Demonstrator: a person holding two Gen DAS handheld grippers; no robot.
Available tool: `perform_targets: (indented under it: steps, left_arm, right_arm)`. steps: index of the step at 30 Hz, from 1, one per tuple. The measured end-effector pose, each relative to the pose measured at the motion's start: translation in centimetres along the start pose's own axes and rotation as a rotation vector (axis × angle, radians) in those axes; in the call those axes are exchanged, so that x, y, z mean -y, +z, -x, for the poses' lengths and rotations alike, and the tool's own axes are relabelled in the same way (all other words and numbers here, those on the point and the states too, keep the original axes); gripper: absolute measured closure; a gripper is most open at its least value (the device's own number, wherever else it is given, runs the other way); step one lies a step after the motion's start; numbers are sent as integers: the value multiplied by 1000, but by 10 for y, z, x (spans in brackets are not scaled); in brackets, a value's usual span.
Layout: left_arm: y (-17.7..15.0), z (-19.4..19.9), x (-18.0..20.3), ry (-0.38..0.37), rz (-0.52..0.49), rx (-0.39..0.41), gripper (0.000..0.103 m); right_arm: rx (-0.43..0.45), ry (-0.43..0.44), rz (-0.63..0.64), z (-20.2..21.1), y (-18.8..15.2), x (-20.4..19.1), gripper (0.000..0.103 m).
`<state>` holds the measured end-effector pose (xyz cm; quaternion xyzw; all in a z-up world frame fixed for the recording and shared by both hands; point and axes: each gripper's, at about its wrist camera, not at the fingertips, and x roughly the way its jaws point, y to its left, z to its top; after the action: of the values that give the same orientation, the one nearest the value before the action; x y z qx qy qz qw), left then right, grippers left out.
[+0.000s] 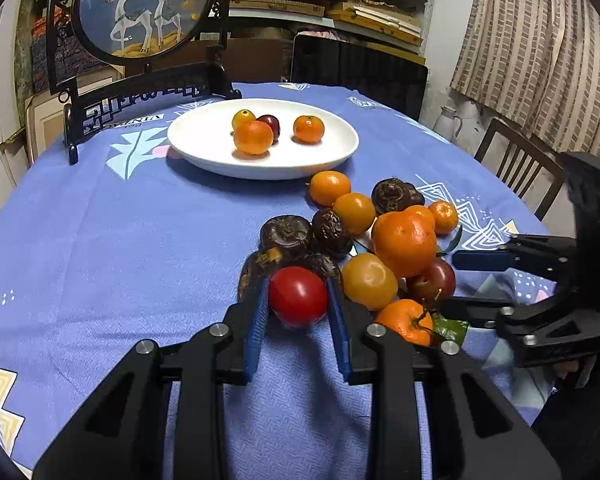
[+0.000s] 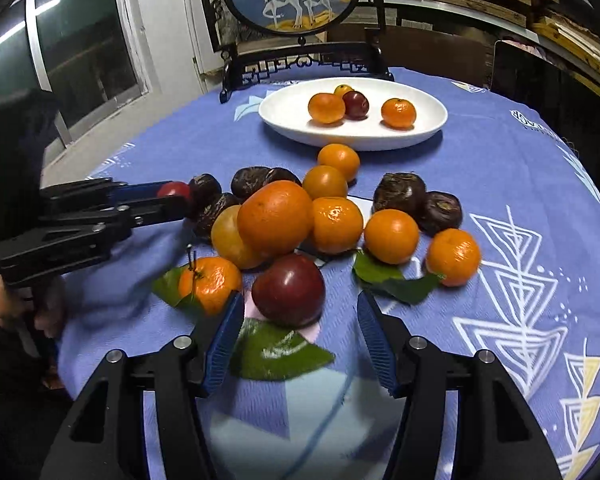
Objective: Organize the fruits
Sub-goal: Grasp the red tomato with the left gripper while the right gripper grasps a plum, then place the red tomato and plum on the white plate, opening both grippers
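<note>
Your left gripper (image 1: 298,300) has its jaws closed around the small glossy red round fruit (image 1: 298,296), blue pads on both flanks, low on the blue patterned bench cloth (image 1: 140,216). It looks smooth, light and soft-skinned, so hold it across its widest part with gentle pressure.

Your right gripper (image 2: 300,320) stands with jaws wide, empty, the dark red plum (image 2: 289,290) just ahead between them.

Beyond lie the loose pile of oranges and dark wrinkled fruits (image 1: 380,232), then the white oval plate (image 1: 204,152) with four fruits. The red fruit's underside is hidden.
</note>
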<state>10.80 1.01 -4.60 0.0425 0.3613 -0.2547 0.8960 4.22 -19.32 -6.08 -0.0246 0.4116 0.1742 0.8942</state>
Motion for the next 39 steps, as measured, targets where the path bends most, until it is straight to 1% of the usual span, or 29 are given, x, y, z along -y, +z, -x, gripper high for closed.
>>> perform_targets:
  steps: [1,3,4,5,7,10,14,18,21,23,25,28,30,32,34,37,39]
  left_arm:
    - [0,0,-1,-1,6,2,75]
    - [0,1,-4,-8,19,7,75]
    - [0,1,-5,-9,23,11,75]
    - [0,2,-5,-11,23,13,75]
    - [-1,2,-4,-9,21,15,75]
    - [-1,4,-5,-8,25,25,75]
    - [-2,10,-9,-19,44,51,75]
    - [-1,20,-12,-37,68,81,75]
    - [9,29,-16,-44,91,103,75]
    - [22,35,-17,-49,90,125,75]
    - [41,33,-16,-25,66,132,75]
    - [65,21,-17,-14,50,122,74]
    - [81,6,-21,-7,49,112,74]
    - [97,-17,-28,-14,61,85,74]
    - [112,-43,-35,1,75,55,74]
    - [127,-70,-43,8,87,24,74]
    - [132,-89,-48,17,91,0,72]
  right_arm:
    - [-2,-8,-6,-3,1,0,45]
    - [-8,16,-25,-9,5,1,53]
    - [-15,38,-32,-11,5,2,63]
    - [-16,53,-32,-13,5,1,63]
    - [-4,54,-25,-11,3,-1,63]
    - [9,97,-63,-5,2,5,63]
    - [62,119,-67,18,-1,11,63]
    - [129,146,-102,45,4,25,63]
    - [177,156,-130,60,17,40,63]
    - [193,159,-145,65,29,50,63]
    - [201,164,-157,64,45,59,63]
    - [207,180,-185,52,73,70,63]
    - [205,183,-210,36,95,78,63]
    - [196,176,-231,17,114,84,63]
    - [177,163,-245,-4,131,88,63]
    - [139,127,-249,-40,151,92,63]
    - [118,113,-253,-58,158,94,61]
